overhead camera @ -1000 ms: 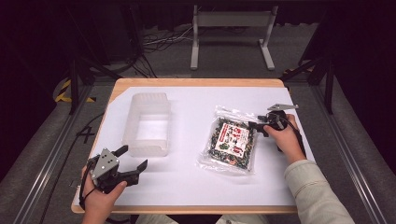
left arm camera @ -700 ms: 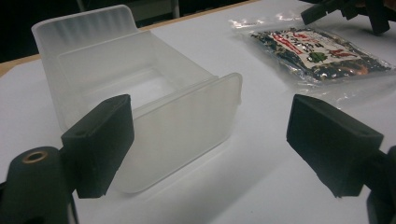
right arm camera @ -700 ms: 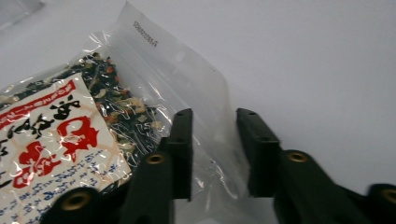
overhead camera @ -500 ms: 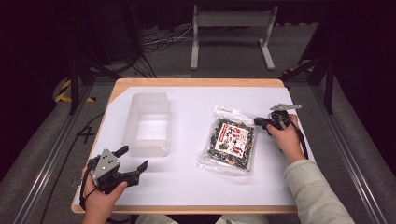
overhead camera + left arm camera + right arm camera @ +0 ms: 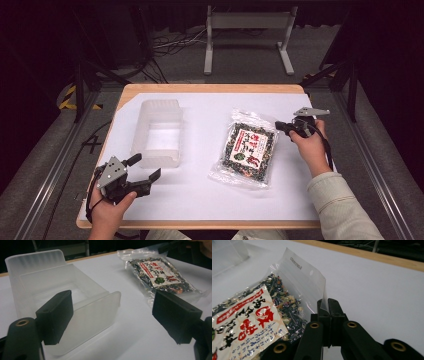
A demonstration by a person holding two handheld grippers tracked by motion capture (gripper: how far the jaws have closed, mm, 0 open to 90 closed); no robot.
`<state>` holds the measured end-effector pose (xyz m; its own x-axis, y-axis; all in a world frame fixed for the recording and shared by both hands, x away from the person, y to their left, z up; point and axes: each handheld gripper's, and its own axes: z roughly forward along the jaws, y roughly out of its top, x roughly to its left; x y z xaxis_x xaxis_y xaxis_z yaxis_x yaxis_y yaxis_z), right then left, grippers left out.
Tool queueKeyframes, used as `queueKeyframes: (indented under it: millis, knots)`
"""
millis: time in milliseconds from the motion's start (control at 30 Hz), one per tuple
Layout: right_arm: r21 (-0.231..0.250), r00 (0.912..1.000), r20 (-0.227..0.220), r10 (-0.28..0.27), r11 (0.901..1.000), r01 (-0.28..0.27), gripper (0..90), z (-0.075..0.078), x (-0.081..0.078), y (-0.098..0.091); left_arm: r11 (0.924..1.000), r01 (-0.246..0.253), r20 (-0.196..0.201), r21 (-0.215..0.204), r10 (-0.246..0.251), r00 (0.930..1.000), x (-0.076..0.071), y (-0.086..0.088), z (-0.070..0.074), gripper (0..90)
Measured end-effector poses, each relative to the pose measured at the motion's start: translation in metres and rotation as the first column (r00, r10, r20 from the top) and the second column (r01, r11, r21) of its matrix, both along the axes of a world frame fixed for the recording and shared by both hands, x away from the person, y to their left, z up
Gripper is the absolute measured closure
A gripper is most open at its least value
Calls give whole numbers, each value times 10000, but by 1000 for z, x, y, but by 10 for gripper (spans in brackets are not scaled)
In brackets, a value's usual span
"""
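A clear packet of dried mixed vegetables with a red and white label [image 5: 247, 150] [image 5: 160, 275] [image 5: 249, 320] lies on the white sheet right of centre. My right gripper [image 5: 278, 125] [image 5: 327, 305] has just closed and is shut on the packet's clear upper right edge, which now stands lifted between the jaws. A translucent plastic tub [image 5: 157, 131] [image 5: 65, 297] stands left of centre, nothing inside it. My left gripper [image 5: 145, 169] [image 5: 112, 315] rests open at the near left, its jaws pointing at the tub's near wall, apart from it.
The white sheet [image 5: 200, 195] covers a wooden table whose edge [image 5: 210, 88] shows at the back. A grey metal stand [image 5: 248, 22] and cables sit on the floor beyond. Bare sheet lies between tub and packet and along the front.
My right gripper's jaws closed on the packet's edge and the hand rose slightly, lifting that corner. The left gripper stayed where it was.
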<state>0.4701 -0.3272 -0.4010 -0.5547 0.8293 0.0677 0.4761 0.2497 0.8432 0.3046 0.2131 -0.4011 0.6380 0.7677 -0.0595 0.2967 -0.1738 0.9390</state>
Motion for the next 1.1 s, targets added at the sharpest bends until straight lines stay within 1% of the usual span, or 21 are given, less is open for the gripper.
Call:
queueKeyframes:
  millis: [33, 67, 100, 133, 167, 200, 233, 333, 467, 567, 633, 767, 800, 833, 867, 900, 933, 967, 1000, 1033, 1100]
  knots:
    - [107, 10000, 92, 9, 9999, -10, 900, 3, -2, -1, 9999, 40, -7, 143, -40, 10000, 2, -1, 2, 199]
    - [107, 10000, 92, 9, 9999, -10, 900, 3, -2, -1, 9999, 40, -7, 143, -40, 10000, 2, -1, 2, 202]
    - [170, 9998, 171, 35, 9998, -38, 900, 7, -4, -1, 9998, 71, -8, 187, -70, 10000, 3, -2, 3, 202]
    - [241, 9990, 426, 121, 9996, -132, 900, 15, -8, -2, 9997, 58, -117, 255, -55, 9999, 4, -3, 5, 222]
    - [241, 9990, 426, 121, 9996, -132, 900, 15, -8, -2, 9997, 58, -117, 255, -55, 9999, 4, -3, 5, 227]
    - [243, 9985, 525, 166, 9995, -179, 900, 20, -11, -1, 9996, 66, -141, 287, -62, 9999, 5, -4, 6, 227]
    - [259, 9960, 849, 276, 9992, -299, 900, 30, -17, 1, 9998, 136, -104, 128, -135, 9999, 6, -5, 7, 216]
    - [203, 9899, 1336, 468, 9985, -499, 900, 44, -25, 5, 9996, 208, -26, 185, -208, 9998, 8, -9, 9, 189]
    - [342, 9826, 1739, 647, 9968, -717, 900, 62, -36, 9, 9990, 366, 41, 256, -367, 9993, 10, -13, 11, 166]
    - [521, 9776, 1975, 729, 9950, -848, 900, 73, -43, 12, 9992, 383, 85, 132, -384, 9992, 12, -15, 13, 157]
    - [598, 9717, 2205, 850, 9931, -1004, 900, 82, -49, 14, 9993, 358, 106, 136, -360, 9993, 13, -15, 14, 155]
    - [493, 9606, 2553, 1100, 9907, -1266, 900, 96, -61, 17, 9994, 332, 136, 36, -333, 9994, 14, -15, 15, 154]
    - [493, 9606, 2553, 1100, 9907, -1266, 900, 96, -61, 17, 9994, 332, 136, 36, -333, 9994, 14, -15, 15, 154]
    - [556, 9553, 2714, 1173, 9890, -1373, 900, 103, -66, 17, 9995, 325, 139, 59, -326, 9994, 14, -15, 15, 153]
    - [558, 9514, 2828, 1219, 9881, -1432, 900, 105, -68, 17, 9995, 304, 126, 38, -305, 9995, 14, -15, 15, 153]
    - [558, 9514, 2828, 1219, 9881, -1432, 900, 105, -68, 17, 9995, 298, 152, 71, -299, 9994, 14, -15, 15, 153]
    - [576, 9484, 2914, 1247, 9874, -1475, 900, 108, -70, 18, 9995, 301, 139, 61, -302, 9994, 14, -15, 15, 152]
    - [607, 9410, 3088, 1382, 9845, -1645, 900, 115, -76, 19, 9994, 351, 94, -12, -351, 9993, 15, -15, 15, 152]
    - [617, 9382, 3143, 1449, 9831, -1725, 900, 117, -78, 19, 9994, 351, 94, -12, -351, 9993, 15, -15, 15, 152]
    - [652, 9345, 3213, 1530, 9810, -1830, 900, 120, -81, 20, 9992, 385, 149, -121, -383, 9992, 15, -16, 16, 147]
    - [688, 9247, 3422, 1669, 9770, -2018, 900, 126, -86, 21, 9990, 417, 245, -159, -413, 9988, 15, -17, 16, 133]
